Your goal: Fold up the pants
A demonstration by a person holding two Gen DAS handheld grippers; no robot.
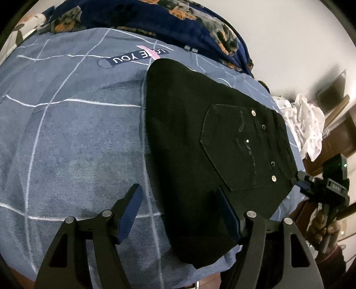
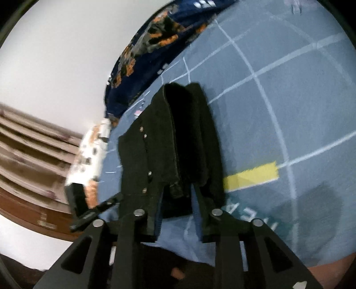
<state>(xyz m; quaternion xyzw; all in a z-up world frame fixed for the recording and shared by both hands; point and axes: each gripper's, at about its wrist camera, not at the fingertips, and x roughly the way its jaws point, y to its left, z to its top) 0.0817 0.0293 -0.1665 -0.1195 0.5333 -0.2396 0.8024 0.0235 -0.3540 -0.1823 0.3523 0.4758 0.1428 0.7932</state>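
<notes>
**Item: black pants, part-folded, on the bed**

Your pants (image 1: 200, 142) lie flat on the blue bedsheet (image 1: 73, 137), pocket side up, long axis running away from you toward the patterned blanket (image 1: 155, 15). Your left gripper (image 1: 180, 213) hangs spread wide at the near hem. Your right gripper (image 2: 178, 200) straddles the waistband, fingers parted, likely ready to lift it over.

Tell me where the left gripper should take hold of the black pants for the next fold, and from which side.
Probably the near hem corner of the black pants, approached from the bed's front edge. There the cloth ends in a free edge on the blue bedsheet, right ahead of the open left gripper, away from the stiff riveted pocket.
</notes>
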